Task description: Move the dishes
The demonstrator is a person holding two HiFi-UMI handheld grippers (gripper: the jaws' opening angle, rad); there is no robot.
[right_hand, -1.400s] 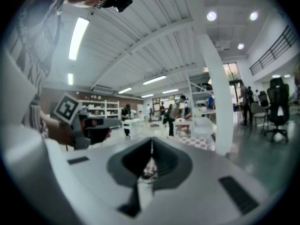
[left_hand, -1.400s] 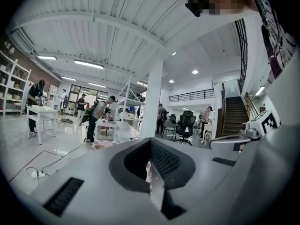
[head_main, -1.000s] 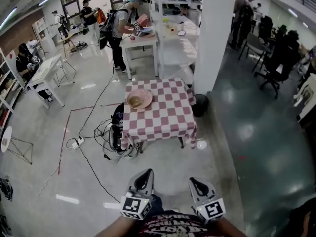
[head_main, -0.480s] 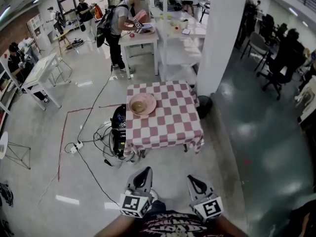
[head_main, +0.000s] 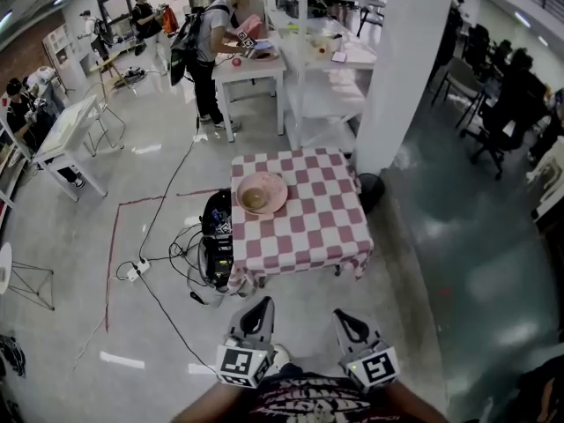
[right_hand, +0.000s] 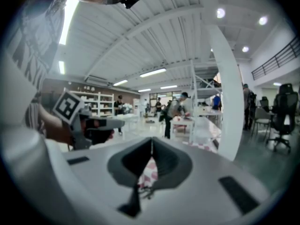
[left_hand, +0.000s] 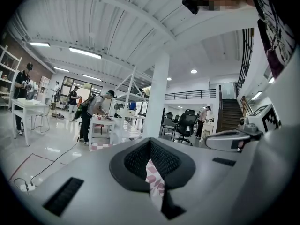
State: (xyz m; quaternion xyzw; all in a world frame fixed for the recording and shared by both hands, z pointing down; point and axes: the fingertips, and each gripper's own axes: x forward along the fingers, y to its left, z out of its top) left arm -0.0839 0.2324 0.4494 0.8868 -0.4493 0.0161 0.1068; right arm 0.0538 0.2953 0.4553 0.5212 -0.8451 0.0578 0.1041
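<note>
A pink plate [head_main: 272,186] with a tan bowl [head_main: 255,198] on it lies at the far left of a small table [head_main: 308,223] covered in a red-and-white checked cloth. The table stands on the floor some way ahead of me. My left gripper [head_main: 258,311] and right gripper [head_main: 344,318] are held side by side at the bottom of the head view, well short of the table. Both point toward it. The left gripper [left_hand: 150,144] has its jaws closed with nothing between them. The right gripper [right_hand: 151,142] is likewise shut and empty. Checked cloth shows through the slit below each pair of tips.
A black bag with a tangle of cables [head_main: 214,236] lies against the table's left side. A white pillar [head_main: 401,60] and a dark round bin [head_main: 370,188] stand at its far right. Behind are white tables [head_main: 251,69] with people. Red tape [head_main: 113,245] marks the floor at left.
The checked table and the dishes have come closer and lower in the head view. Both grippers stay shut, side by side, in the same spot in the view.
</note>
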